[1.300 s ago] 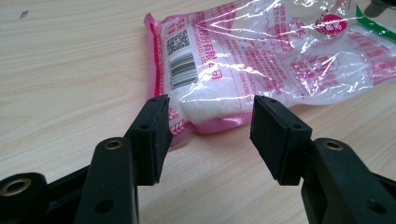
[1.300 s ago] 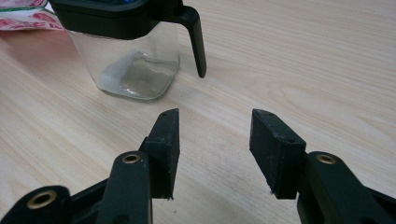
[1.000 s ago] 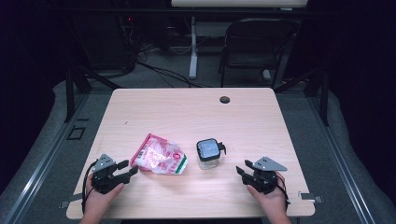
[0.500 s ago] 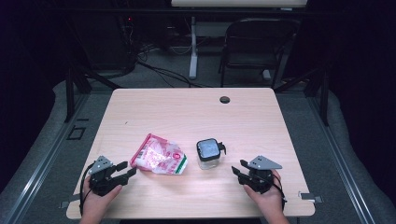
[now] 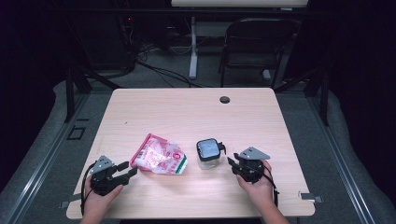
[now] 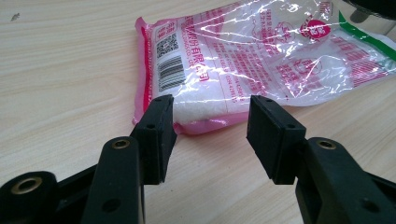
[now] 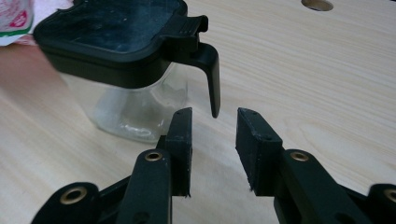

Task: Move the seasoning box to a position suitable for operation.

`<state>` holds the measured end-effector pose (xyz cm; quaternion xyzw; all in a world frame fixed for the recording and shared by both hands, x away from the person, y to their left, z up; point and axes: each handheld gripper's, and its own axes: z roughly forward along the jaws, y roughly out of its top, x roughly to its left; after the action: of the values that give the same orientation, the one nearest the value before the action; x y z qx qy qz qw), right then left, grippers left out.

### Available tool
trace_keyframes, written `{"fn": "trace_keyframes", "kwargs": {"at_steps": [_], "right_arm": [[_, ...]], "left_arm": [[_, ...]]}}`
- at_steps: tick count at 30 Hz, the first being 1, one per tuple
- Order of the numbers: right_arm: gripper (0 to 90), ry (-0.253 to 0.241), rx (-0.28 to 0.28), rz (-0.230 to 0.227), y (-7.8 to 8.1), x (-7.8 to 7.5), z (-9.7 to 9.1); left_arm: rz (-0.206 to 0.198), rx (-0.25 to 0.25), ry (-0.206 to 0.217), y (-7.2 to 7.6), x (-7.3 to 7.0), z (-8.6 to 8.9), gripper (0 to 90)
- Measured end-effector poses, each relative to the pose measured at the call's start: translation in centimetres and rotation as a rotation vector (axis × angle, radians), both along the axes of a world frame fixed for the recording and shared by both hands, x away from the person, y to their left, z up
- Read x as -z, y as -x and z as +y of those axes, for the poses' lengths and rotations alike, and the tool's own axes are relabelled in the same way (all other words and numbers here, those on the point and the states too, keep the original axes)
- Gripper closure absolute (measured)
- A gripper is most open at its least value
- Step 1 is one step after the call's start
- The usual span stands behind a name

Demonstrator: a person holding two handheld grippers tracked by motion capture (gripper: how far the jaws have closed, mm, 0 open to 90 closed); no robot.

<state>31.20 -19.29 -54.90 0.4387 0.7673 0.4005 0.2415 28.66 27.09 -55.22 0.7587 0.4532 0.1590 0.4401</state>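
Observation:
A pink-and-clear plastic bag of white grains (image 5: 159, 159) lies flat on the table's near left. To its right stands a small glass jar (image 5: 208, 153) with a black lid and a side handle (image 7: 211, 70). My left gripper (image 5: 126, 171) rests just left of the bag. It is open after narrowing slightly, and the bag's near corner (image 6: 205, 116) lies just beyond its fingertips (image 6: 161, 116). My right gripper (image 5: 232, 164) sits right of the jar, open. Its jaws have just been closing with nothing between them. The handle's tip hangs just ahead of the gap.
The light wooden table (image 5: 187, 107) has a round cable hole (image 5: 224, 99) near its far edge. A dark chair (image 5: 254, 46) and floor cables (image 5: 159, 70) lie beyond the table. Both hands rest near the front edge.
My right gripper has slid left toward the jar's handle and its jaws have narrowed. The left gripper has stayed beside the bag.

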Motion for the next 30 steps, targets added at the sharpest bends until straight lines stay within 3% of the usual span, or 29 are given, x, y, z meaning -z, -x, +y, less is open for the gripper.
{"fn": "trace_keyframes", "kwargs": {"at_steps": [4, 8, 21, 30], "right_arm": [[68.0, -0.016, 0.007, -0.007, -1.2, 0.5, 0.8], [69.2, 0.002, 0.018, -0.013, -2.1, 0.9, 1.5], [76.1, -0.025, 0.056, -0.027, -3.3, 1.8, 2.6], [83.5, 0.033, 0.067, -0.030, -3.3, 1.2, 3.0]], "left_arm": [[0.000, 0.001, 0.001, 0.0, 0.0, -0.1, 50.8], [0.000, 0.002, 0.003, 0.0, 0.0, -0.1, 50.7], [-0.003, 0.008, 0.014, 0.1, -0.1, -0.1, 51.1], [-0.012, 0.022, 0.027, 0.4, -0.4, -0.6, 51.1]]}}
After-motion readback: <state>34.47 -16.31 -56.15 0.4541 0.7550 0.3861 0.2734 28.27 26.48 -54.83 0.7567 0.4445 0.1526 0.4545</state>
